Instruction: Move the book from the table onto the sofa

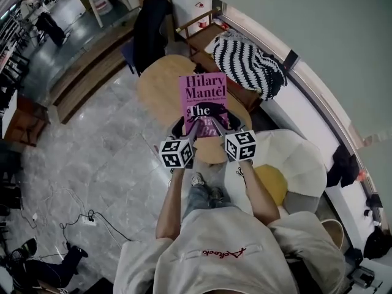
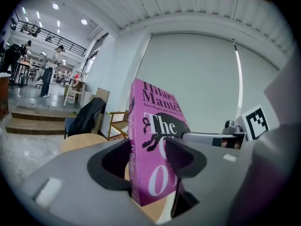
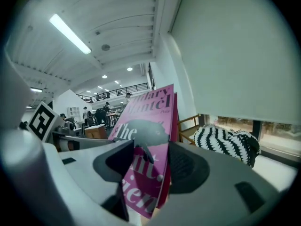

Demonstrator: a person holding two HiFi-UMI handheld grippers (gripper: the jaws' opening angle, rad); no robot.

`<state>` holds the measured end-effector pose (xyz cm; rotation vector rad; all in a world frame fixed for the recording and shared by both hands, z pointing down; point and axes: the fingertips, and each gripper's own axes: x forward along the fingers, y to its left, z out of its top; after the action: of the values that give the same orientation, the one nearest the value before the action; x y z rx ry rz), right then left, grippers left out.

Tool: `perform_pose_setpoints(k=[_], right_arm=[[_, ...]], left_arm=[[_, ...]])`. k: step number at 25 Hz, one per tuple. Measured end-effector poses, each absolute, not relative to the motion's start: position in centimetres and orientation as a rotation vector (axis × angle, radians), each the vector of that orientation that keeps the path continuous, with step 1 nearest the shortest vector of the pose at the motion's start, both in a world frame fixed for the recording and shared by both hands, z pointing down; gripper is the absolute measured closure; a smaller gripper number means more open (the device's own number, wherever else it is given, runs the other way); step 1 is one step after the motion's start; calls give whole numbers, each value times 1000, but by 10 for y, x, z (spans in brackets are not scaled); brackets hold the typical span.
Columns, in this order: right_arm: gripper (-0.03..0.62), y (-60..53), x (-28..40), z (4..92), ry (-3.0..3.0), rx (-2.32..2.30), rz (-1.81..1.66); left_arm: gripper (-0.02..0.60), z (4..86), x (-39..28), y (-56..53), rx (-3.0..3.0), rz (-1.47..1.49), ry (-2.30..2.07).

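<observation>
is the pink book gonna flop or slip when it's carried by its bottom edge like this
Probably stiff enough: the book stands straight and unbent though held only low down. Its thickness suggests moderate weight, so the left gripper and right gripper, each shut on a lower corner, likely need a firm hold. Top-heavy like this, it might tip.

Right tool [image 3: 149, 166] jaws clamped on pink book [image 3: 143, 140].

The pink cover of the book [image 1: 203, 100] reads "Hilary Mantel" at the top, with "The" beneath it. The red script on the person's shirt [image 1: 223, 263] is illegible.
</observation>
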<state>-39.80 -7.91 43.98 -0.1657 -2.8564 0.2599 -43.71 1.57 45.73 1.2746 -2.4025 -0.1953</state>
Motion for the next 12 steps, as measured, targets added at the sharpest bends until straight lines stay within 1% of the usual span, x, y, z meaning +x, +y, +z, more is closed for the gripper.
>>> perform_pose_setpoints(k=[12], right_arm=[[367, -76, -395, 375, -2967, -222, 198]], left_arm=[[342, 393, -433, 20, 1292, -192, -2523]])
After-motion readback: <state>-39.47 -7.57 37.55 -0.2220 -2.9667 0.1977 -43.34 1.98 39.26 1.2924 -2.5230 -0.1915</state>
